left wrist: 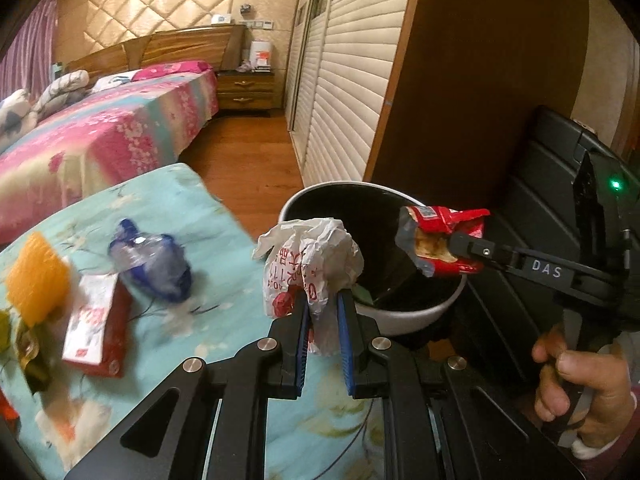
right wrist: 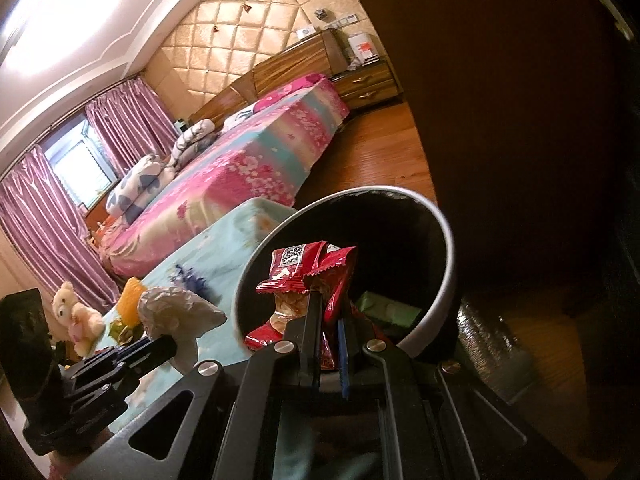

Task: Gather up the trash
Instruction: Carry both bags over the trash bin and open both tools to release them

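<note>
Your right gripper (right wrist: 330,344) clamps the wrapper (right wrist: 312,276) over the bin (left wrist: 404,314); your left gripper (left wrist: 322,320) pinches the paper (left wrist: 310,256) short of the near rim, so releasing now would drop it outside.

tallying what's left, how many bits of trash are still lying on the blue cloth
4: crushed bottle, red and white box beside it, orange piece further left, dark wrapper at the left edge. More may lie out of view.
</note>
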### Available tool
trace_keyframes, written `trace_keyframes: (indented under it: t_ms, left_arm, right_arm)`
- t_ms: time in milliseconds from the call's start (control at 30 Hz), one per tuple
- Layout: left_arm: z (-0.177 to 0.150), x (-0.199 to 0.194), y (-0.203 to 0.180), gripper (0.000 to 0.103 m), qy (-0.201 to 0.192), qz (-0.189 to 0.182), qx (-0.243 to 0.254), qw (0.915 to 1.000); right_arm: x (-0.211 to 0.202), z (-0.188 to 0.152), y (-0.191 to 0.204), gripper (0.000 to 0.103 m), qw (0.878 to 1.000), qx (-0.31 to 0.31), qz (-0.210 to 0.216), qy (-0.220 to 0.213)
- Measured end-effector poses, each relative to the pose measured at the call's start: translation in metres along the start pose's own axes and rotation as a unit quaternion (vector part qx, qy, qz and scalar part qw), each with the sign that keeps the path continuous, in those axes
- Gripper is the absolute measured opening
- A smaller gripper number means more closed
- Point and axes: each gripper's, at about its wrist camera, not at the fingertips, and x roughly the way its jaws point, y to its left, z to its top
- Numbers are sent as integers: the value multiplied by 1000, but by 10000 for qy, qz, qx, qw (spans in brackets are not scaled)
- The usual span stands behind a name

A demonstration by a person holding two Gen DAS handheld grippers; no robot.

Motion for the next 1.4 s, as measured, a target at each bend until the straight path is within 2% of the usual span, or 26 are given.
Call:
trace_keyframes:
  t_ms: [600, 1133, 1233, 1267, 1300, 1333, 1367, 1400]
  left_arm:
    - [27, 46, -20, 13, 209, -36, 134, 9997]
    - [28, 54, -29, 15, 258, -30, 180, 9995]
    - [28, 54, -30, 26, 263, 0, 143, 9996]
    - [28, 54, -30, 38, 289, 10, 129, 9995]
    - [27, 53, -30, 54, 288, 21, 105, 9995]
    - [27, 51, -30, 59, 260, 34, 89, 9996]
    - [25, 48, -29, 61, 214, 51, 72, 9997]
    - [23, 44, -28, 61, 166, 48, 60, 9998]
  right_arm:
    - [19, 17, -13, 10, 9996, -82, -197, 185]
    - [25, 23, -15, 11, 9990, -131, -301, 296]
    - [27, 25, -14, 12, 9988, -117, -323, 341]
    - [27, 26, -14, 16, 9987, -99, -343, 357]
    - [27, 27, -14, 22, 9986, -79, -367, 360]
    - [26, 27, -15, 29, 9987, -57, -379, 348]
    - [24, 27, -15, 46, 9988, -42, -373, 315]
    - [22, 26, -15, 55, 9989, -45, -374, 274]
